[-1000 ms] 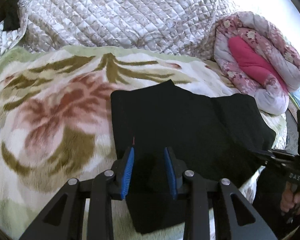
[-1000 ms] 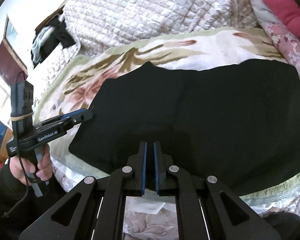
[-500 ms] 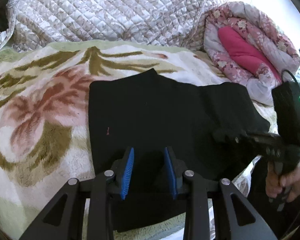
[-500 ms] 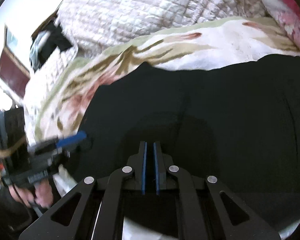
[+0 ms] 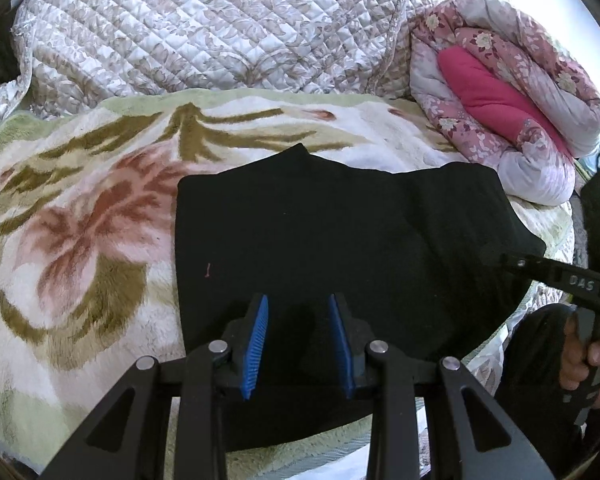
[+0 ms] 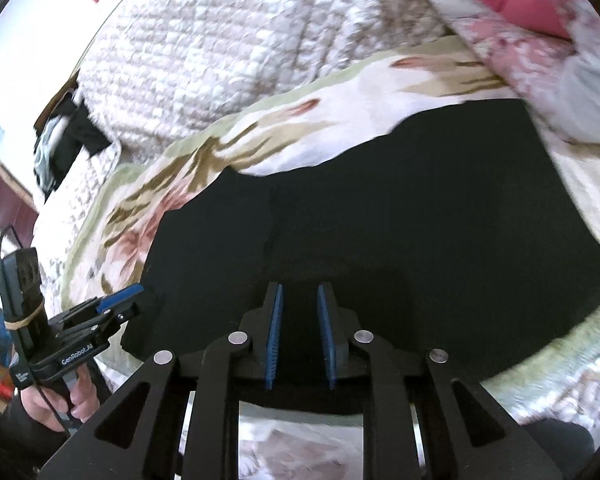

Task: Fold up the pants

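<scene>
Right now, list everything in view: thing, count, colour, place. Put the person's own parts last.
pants: one, black, folded flat on the floral blanket, under both grippers.
floral blanket: one, cream with pink and olive pattern, spread over the bed.
quilted cover: one, pale grey-white, bunched behind the blanket.
rolled duvet: one, pink floral with a magenta inside, at the pants' far right.
dark clothes: a pile, black and grey, far left on the quilted cover.
left gripper: blue pads, open, nothing between them.
right gripper: blue pads, jaws just been opening, nothing between them.
hand: one on each gripper's handle.
</scene>
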### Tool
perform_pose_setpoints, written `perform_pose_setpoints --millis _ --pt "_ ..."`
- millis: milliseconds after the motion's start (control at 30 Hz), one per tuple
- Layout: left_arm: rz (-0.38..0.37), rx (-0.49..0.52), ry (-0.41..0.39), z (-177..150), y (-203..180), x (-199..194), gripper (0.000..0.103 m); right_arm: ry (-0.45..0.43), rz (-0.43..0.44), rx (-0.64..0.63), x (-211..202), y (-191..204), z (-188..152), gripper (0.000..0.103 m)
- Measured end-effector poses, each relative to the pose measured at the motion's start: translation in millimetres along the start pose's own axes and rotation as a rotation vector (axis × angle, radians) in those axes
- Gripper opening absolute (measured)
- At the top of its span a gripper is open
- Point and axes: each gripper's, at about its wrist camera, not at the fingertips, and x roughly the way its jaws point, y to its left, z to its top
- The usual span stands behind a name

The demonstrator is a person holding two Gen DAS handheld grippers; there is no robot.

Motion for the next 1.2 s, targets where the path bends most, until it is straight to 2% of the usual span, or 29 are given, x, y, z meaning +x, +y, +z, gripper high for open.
perform_pose_setpoints --millis 67,167,500,700,933,1067,1200 --pt "0.007 -0.005 0.000 0 -2 -1 0.034 -0.018 -0.015 0.024 -8 -8 1 0.038" --pt "0.015 -0.003 -0.003 0 -6 -4 0.034 -0.054 -0.035 0.048 -22 -19 4 0.045" --pt "0.023 0.019 0.002 2 -15 -3 0.034 -0.176 -0.138 0.169 -58 -66 8 0.050" --pt "0.018 0.032 0.021 -1 -19 3 0.034 -0.212 -0.213 0.314 -71 -101 2 0.052" --pt "0.010 0.042 0.044 -4 -25 10 0.034 -0.181 -0.201 0.486 -72 -130 -8 0.055" --pt "0.007 0.048 0.049 -5 -26 12 0.034 -0.089 -0.122 0.535 -56 -133 -12 0.055" --pt "0.004 0.046 0.051 -6 -26 13 0.034 -0.064 -0.097 0.548 -46 -130 -9 0.060"
